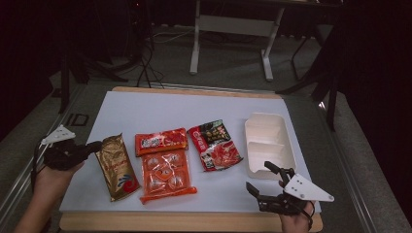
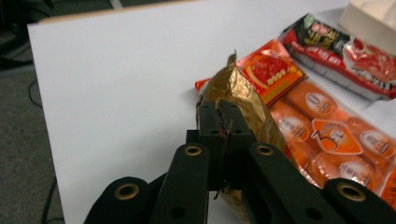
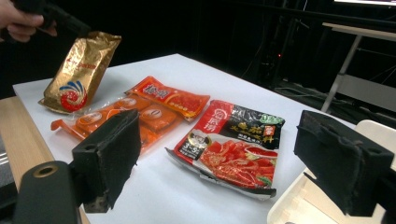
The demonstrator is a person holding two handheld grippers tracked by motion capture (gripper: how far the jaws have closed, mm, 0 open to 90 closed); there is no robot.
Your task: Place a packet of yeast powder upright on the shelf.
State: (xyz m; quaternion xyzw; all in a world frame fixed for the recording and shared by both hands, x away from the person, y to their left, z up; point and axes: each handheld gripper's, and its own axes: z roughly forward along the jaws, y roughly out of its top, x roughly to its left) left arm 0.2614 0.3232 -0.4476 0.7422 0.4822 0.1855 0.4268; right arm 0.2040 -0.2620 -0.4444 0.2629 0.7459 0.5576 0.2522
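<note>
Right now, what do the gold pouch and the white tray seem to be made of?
Gold pouch: likely metallised foil film, glossy and creased, glinting where the left tongs pinch it. White tray: probably moulded pulp or foam, matte, with a moulded divider; which one is unclear.

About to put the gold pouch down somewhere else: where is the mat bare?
Bare: the far strip of the mat behind the packets, and the near strip between the red-black pouch and the right claw. Crowded: the middle row, from the gold pouch across the orange packs to the white tray.
</note>
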